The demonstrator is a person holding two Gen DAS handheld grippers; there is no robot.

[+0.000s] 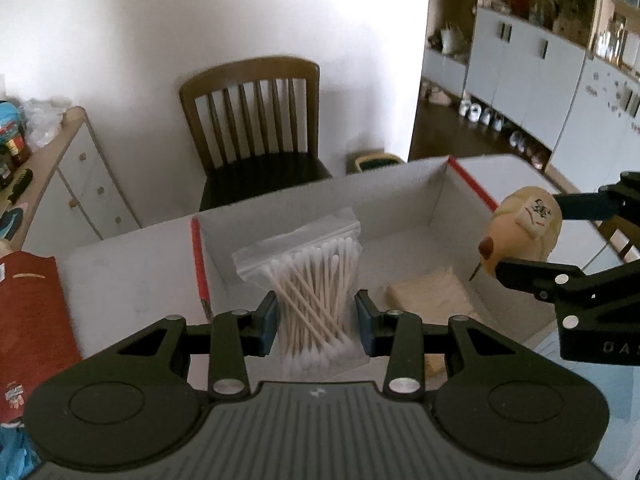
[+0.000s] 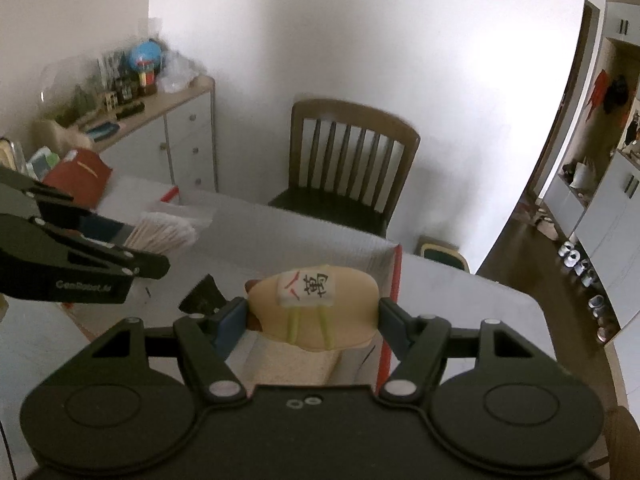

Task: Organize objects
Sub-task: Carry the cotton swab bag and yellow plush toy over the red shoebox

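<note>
The white cardboard box (image 1: 400,200) sits open on the tabletop. Above it, the right gripper (image 2: 312,316) clamps a cream plush toy (image 2: 316,304), likely light and squashy. The left gripper (image 1: 316,320) pinches a zip bag of cotton swabs (image 1: 316,288) mid-body; it is probably slippery, so hold it across the bundle.

my left gripper (image 1: 316,320): black linkage arms, silver pivot screws, blue pads
my right gripper (image 2: 312,320): same black build, ribbed body

Home dining room: wooden chair (image 1: 256,128) ahead, cluttered sideboard (image 2: 160,136) left, shoes (image 1: 484,116) by cabinets right.
</note>
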